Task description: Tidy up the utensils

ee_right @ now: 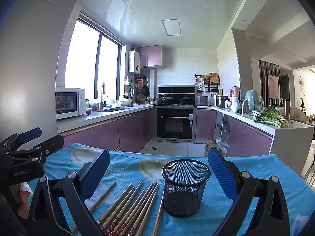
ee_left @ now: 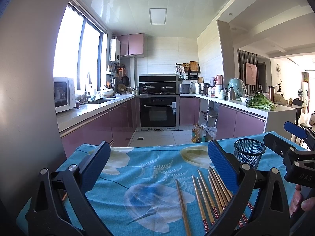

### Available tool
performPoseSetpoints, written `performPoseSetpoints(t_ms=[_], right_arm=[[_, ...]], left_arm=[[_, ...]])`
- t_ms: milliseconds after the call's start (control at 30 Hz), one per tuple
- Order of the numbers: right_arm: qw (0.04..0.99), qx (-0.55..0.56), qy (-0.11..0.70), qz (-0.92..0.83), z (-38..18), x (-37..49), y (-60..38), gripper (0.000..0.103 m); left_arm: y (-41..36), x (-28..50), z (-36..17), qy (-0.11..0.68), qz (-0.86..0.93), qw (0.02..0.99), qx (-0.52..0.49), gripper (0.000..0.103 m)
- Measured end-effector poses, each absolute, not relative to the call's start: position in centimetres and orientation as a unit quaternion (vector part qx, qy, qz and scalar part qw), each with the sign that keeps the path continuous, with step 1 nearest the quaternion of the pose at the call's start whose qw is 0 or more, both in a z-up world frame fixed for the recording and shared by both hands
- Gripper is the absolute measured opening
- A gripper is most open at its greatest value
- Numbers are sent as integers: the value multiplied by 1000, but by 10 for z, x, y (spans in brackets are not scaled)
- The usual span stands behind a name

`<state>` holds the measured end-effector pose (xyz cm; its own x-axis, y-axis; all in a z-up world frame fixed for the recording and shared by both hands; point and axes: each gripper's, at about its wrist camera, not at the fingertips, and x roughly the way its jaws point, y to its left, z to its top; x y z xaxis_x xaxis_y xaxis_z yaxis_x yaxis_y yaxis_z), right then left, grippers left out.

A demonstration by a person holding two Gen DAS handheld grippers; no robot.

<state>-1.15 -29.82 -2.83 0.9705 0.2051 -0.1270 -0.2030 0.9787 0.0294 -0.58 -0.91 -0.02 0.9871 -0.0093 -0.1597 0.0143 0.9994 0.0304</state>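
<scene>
Nothing gripped yet. Left claw (ee_left: 157, 157) spread wide and empty above the blue floral cloth (ee_left: 137, 177) on the desk; right claw (ee_right: 159, 169) likewise wide open, holding nothing, its blue pads flanking the view of the mesh cup.

Chopsticks (ee_right: 130, 208) fanned loosely on the cloth toward the near edge of the desk, tips pointing at the far edge, patterned red ends nearest the person. One stick off to the left of the bunch, the rest close together and partly overlapping, the rightmost resting right beside the base of the black mesh cup (ee_right: 186, 186). Cup upright, apparently empty, right of the bunch and farther from the near edge.

Step in hand, by the look of it: picking the first stick or pair and dropping it into the cup. Best done by:

- Starting with the lone stick on the left, free of its neighbours.
- Coming down with the pads square across the shaft, near mid-length, to stop it pivoting.
- Closing gently; thin round wood, likely to roll or slip on cloth.
- Tilting upright over the cup mouth before release, tips down.
- Steadying the cup with the other claw if needed; light mesh, probably easy to tip.
</scene>
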Motion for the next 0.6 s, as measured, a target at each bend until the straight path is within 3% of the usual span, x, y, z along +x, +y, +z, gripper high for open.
performPoseSetpoints(t_ms=[600], right_arm=[[984, -1, 120, 128, -38, -4, -303, 96]], left_arm=[[-10, 10, -8, 124, -26, 991, 34, 98]])
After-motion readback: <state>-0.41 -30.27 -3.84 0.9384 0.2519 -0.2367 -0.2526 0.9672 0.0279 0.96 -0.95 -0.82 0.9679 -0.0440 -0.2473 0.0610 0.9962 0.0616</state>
